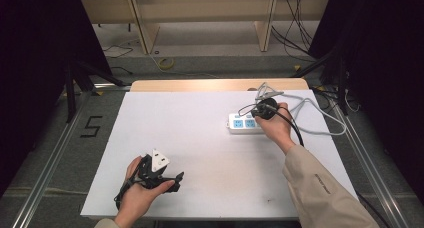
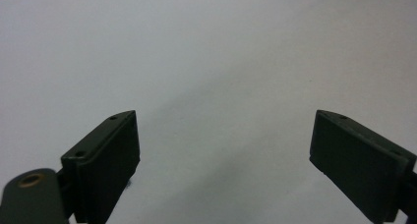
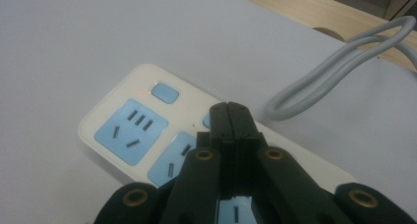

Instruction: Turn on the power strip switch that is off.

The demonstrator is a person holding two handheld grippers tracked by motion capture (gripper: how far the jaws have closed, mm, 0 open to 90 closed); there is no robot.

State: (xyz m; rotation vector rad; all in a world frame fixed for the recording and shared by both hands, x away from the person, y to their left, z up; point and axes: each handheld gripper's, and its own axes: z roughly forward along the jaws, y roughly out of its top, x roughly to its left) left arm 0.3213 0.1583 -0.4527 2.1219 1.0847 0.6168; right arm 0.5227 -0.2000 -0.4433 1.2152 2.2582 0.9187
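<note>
**Inspector:** Starting nearest. The left tool (image 1: 167, 180) rests low at the near left of the counter (image 1: 200, 138), its jaws spread wide with nothing between them; the left gripper view confirms bare white surface between the two pads (image 2: 105, 160). I judge it is parked out of the way, since the work lies on the other side.

**Clerk:** And the right?

**Inspector:** The right tool (image 3: 231, 118) has its jaws pressed together, pinching nothing. It sits over the power strip (image 1: 245, 123), tip angled down near the second blue switch (image 3: 207, 120). Closed jaws make a single blunt point, which in my judgement suits pressing a button better than gripping. A small red light (image 3: 142, 93) glows beside the first switch (image 3: 164, 92).

**Clerk:** Where does the strip lie?

**Inspector:** On the right half of the counter, toward the far edge, flat, sockets up. Its grey cable (image 3: 334, 76) loops away behind it to the right.

**Clerk:** Surface and room?

**Inspector:** White sheet over a wooden top (image 1: 215, 84), clean. Beyond it, grey floor with loose cables (image 1: 295, 28), a wooden frame (image 1: 200, 10), and dark curtains on both sides.
</note>
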